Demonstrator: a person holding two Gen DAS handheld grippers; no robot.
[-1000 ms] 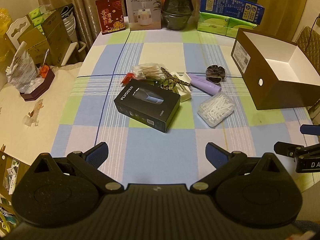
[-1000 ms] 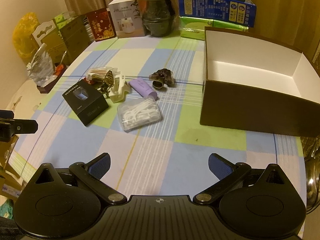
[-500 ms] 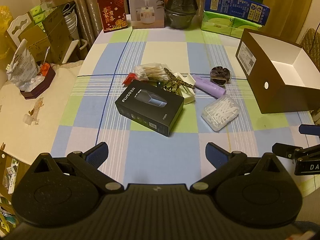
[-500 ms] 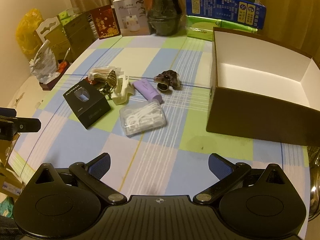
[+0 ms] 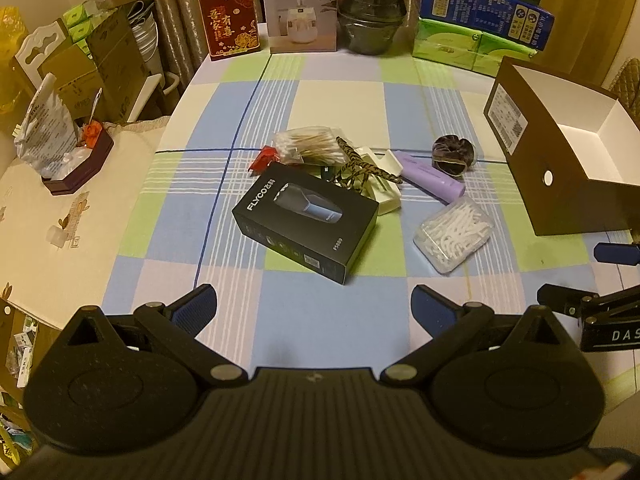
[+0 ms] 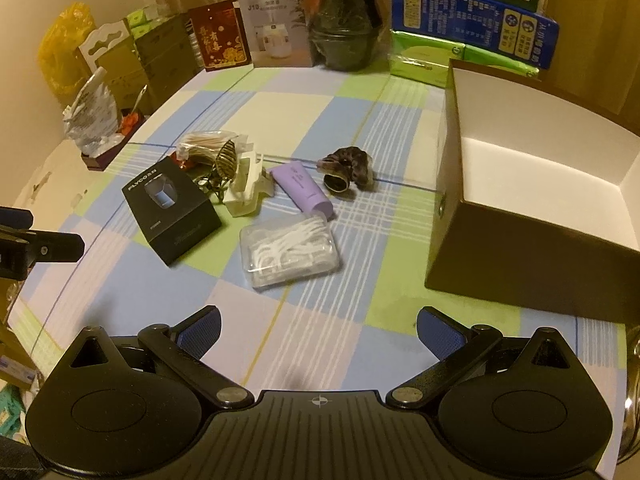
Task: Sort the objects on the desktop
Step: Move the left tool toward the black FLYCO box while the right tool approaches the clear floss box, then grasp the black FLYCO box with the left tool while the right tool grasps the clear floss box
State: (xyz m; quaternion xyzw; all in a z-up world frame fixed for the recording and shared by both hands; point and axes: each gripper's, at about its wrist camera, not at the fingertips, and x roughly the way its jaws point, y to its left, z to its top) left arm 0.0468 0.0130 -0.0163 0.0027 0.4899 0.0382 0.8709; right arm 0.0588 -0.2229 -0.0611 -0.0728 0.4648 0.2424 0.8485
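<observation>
Desktop clutter sits bunched around the middle of the tabletop (image 5: 344, 92), which wears a checked cloth of blue, green and cream squares. Nearest the grippers lies a black rectangular carton with a shaver printed on its lid (image 5: 306, 220) (image 6: 172, 216), turned at an angle. Just beside it, toward the right edge, rests a clear plastic case full of white floss picks (image 5: 454, 232) (image 6: 290, 250). Behind these are a cream plastic holder (image 5: 384, 184) (image 6: 244, 188) with a patterned brown hair clip (image 5: 366, 166) (image 6: 225, 160) lying across it, a lilac squeeze tube (image 5: 432, 180) (image 6: 302, 190), a dark velvet scrunchie (image 5: 454, 156) (image 6: 346, 172) touching the tube's far end, and a clear bag of wooden cotton swabs (image 5: 308, 146) (image 6: 204, 142) with a small red wrapper (image 5: 263, 158) against it. An open brown cardboard box with a white inside (image 5: 560, 156) (image 6: 532, 192) stands at the right edge, and nothing shows in the part of its inside that is visible. Along the far edge stand a red printed card (image 5: 228, 18), a white humidifier carton (image 5: 302, 6) (image 6: 276, 26), a dark ribbed jar (image 5: 374, 6) (image 6: 346, 20), and green tissue packs (image 5: 472, 46) under a blue carton (image 5: 486, 6). The left gripper (image 5: 314, 306) hovers over the near edge with its fingers spread wide and nothing between them; the right gripper (image 6: 318, 326) hangs likewise, fingers apart, holding nothing.
</observation>
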